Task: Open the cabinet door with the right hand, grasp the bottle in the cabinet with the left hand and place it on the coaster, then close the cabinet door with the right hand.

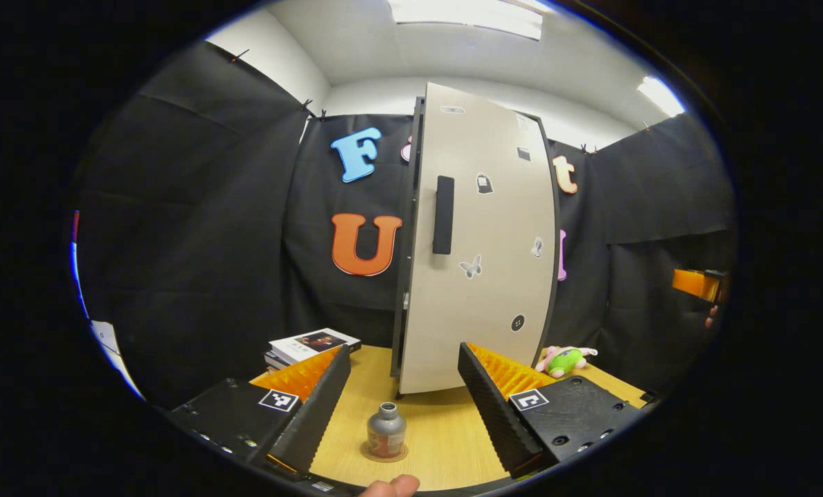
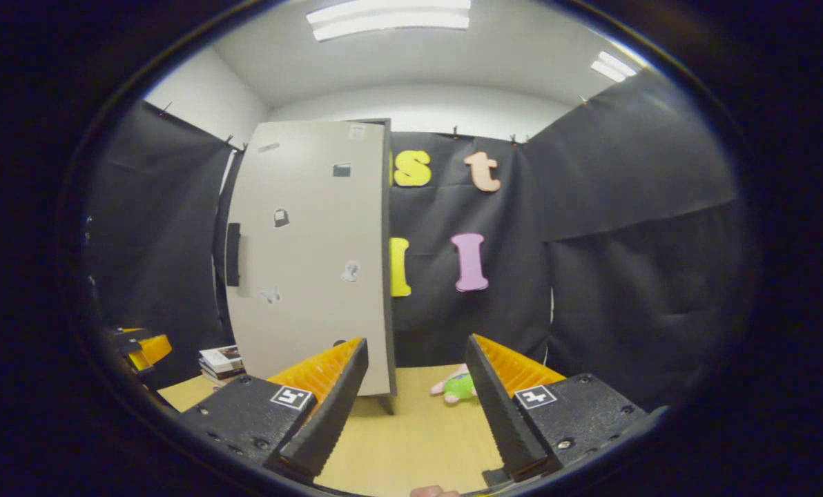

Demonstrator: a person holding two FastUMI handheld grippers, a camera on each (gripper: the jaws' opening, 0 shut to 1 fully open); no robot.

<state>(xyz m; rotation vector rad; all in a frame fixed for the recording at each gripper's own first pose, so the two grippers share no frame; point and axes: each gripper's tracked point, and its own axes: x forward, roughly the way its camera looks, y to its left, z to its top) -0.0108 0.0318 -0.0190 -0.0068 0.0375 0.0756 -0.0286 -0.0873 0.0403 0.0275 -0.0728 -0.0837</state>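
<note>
In the left gripper view we see the left gripper (image 1: 404,404) with its two fingers spread wide apart and holding nothing. Between the fingers, on the wooden table (image 1: 446,435), stands the bottle (image 1: 386,431), upright on a round coaster (image 1: 384,455); the fingers do not touch it. Behind the bottle stands the cabinet (image 1: 480,241), its pale door (image 1: 487,276) shut or almost shut, with a dark vertical handle (image 1: 443,215) near the left edge and some small stickers on it. To the left of the cabinet lies a stack of books (image 1: 311,345), and to the right a small plush toy (image 1: 565,360). At the far right edge we see a part of the right gripper (image 1: 698,284), with fingertips of a hand (image 1: 711,317) just under it.

In the right gripper view the right gripper (image 2: 417,407) is also released, its fingers well apart and empty over the table (image 2: 411,449). The cabinet door (image 2: 308,255) is at the left, the handle (image 2: 233,254) near its left edge. The books (image 2: 221,362) lie left of the cabinet, the plush toy (image 2: 458,386) is on the table between the fingers, farther off. At the left edge we see a part of the left gripper (image 2: 139,345)
</note>
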